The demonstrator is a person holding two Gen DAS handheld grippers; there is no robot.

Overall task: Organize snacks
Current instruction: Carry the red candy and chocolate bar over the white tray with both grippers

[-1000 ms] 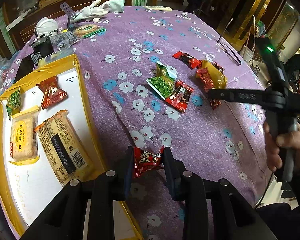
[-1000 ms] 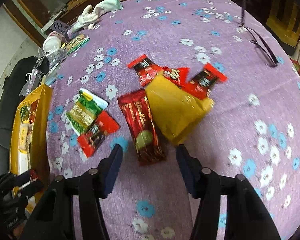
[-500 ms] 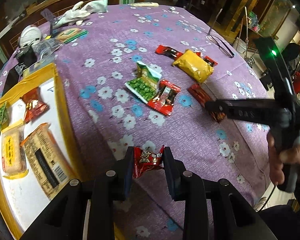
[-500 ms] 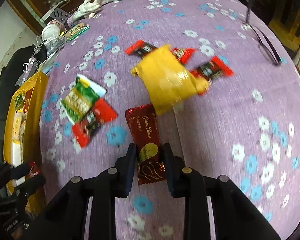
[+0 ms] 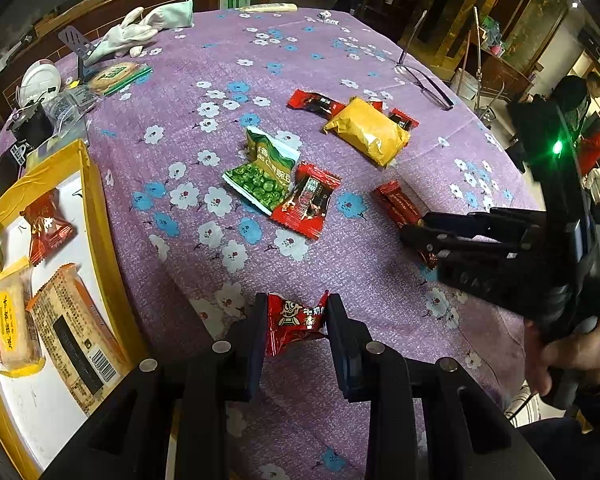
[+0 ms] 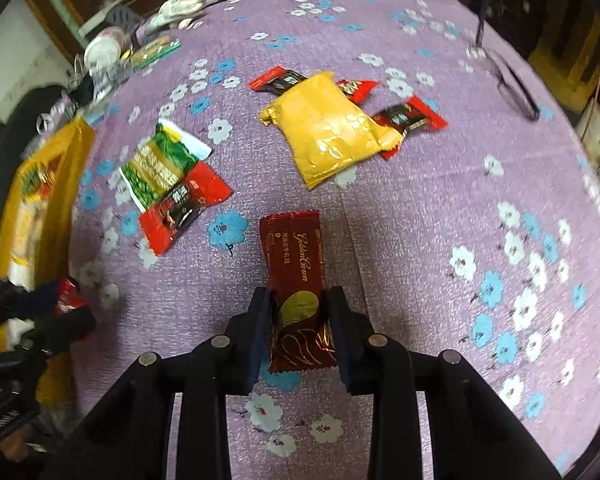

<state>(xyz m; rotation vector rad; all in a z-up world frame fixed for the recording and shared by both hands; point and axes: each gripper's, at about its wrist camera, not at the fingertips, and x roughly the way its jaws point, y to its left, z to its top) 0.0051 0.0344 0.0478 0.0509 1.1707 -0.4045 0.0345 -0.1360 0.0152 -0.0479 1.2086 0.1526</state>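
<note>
My left gripper (image 5: pixel 296 320) is shut on a small red snack packet (image 5: pixel 294 318) and holds it above the purple cloth, right of the yellow-rimmed tray (image 5: pixel 100 216). My right gripper (image 6: pixel 298 320) is shut on a dark red Golden Crown bar (image 6: pixel 296 276); it also shows in the left wrist view (image 5: pixel 418 236). On the cloth lie a green pea packet (image 5: pixel 264 172), a red packet (image 5: pixel 308 204) and a yellow bag (image 5: pixel 366 130) over small red packets. The tray holds several snacks.
White gloves (image 5: pixel 140 30), a green flat packet (image 5: pixel 118 76), a white cup (image 5: pixel 40 78) and dark clutter lie at the table's far left. Glasses (image 5: pixel 424 84) lie at the far right. The table's edge runs close behind my right gripper.
My right gripper closed on the dark red bar and pulled it back from the yellow bag. My left gripper, still holding the red packet, shifted right, away from the tray.
</note>
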